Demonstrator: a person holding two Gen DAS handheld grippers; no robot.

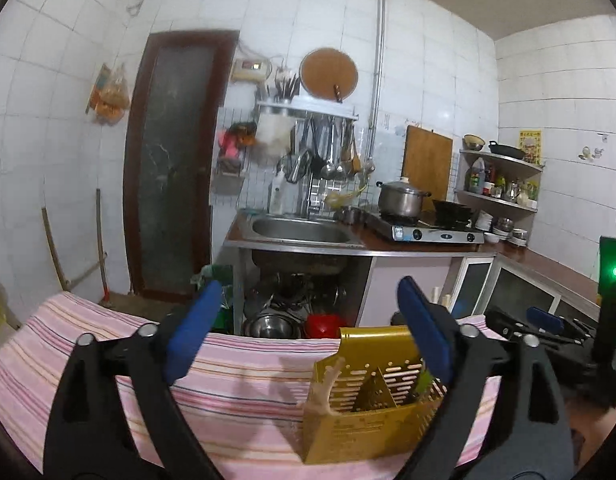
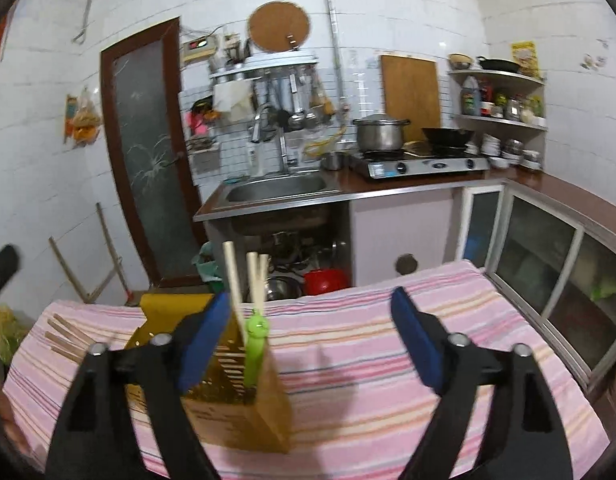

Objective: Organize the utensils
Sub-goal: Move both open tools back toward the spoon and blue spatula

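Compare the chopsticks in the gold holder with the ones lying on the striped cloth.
The chopsticks in the holder stand nearly upright inside the gold holder; the loose chopsticks lie flat on the striped cloth, left of it. The first are contained, the second spread apart. Both sets are pale wood.

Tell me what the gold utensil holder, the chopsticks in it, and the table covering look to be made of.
Gold utensil holder: probably thin metal or metallic-coated plastic, with a satin gold sheen and punched slots.
Chopsticks: pale, matte and straight, likely bamboo or wood.
Table covering: woven cloth, pink-striped, soft and matte, draping over the edge.
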